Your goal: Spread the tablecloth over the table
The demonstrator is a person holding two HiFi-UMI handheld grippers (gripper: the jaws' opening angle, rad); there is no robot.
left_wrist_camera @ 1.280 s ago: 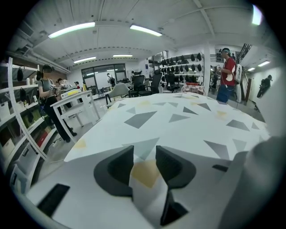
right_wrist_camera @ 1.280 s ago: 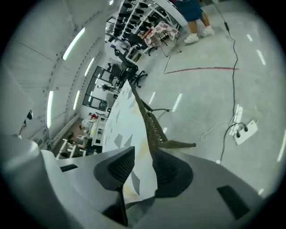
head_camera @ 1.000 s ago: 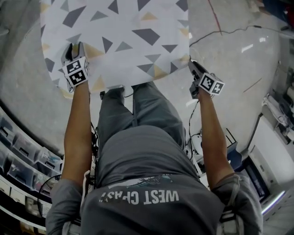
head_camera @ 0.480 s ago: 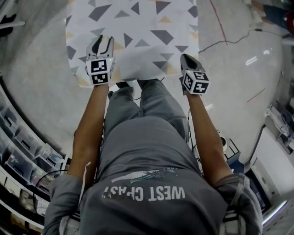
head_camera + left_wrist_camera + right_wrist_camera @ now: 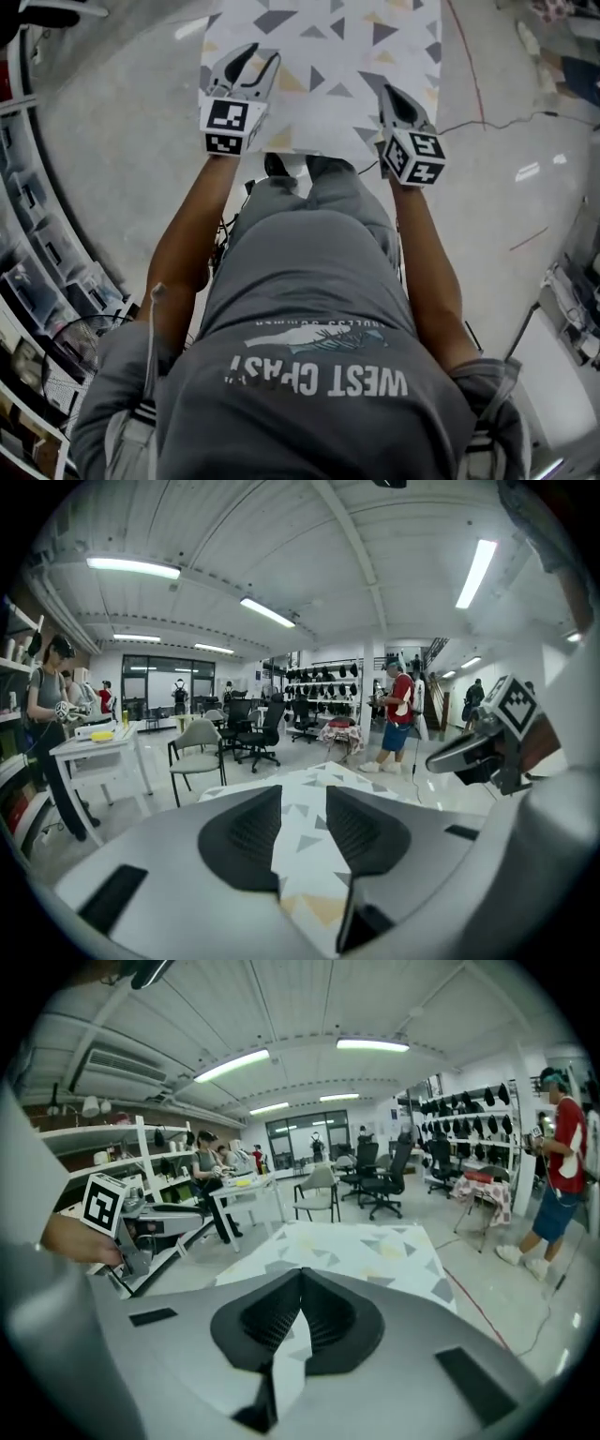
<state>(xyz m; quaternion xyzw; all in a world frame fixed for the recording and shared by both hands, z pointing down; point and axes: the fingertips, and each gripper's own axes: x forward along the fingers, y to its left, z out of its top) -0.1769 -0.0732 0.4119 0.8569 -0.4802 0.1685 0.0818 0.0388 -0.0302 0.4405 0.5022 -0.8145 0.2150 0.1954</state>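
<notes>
L gripper (image 5: 260, 56) is held over the near-left corner of the white fabric tablecloth w/ grey + beige triangle print (image 5: 328, 47); jaws stand abt half apart, just nudged a bit closer; in left gripper view the cloth (image 5: 309, 778) is seen filling the gap btwn the black ribbed pads (image 5: 246, 832), running fwd from the jaw base; no pad is seen pressing on it.

R gripper (image 5: 391, 94) is set at the near-right corner; jaws have just been closing and are now brought together to a thin slit; in right gripper view a fold of cloth is seen pinched btwn the pads, w/ a strip sticking out below them; rest of cloth (image 5: 352, 1241) is laid out flat ahead.

Both grippers are pointed fwd, well apart; each is caught in the other's view.

In head view the cloth's near edge is seen just ahead of the person's grey trousers (image 5: 347, 192); glossy grey floor (image 5: 122, 141) is seen either side; shelving w/ clear bins (image 5: 37, 272) at left.
</notes>
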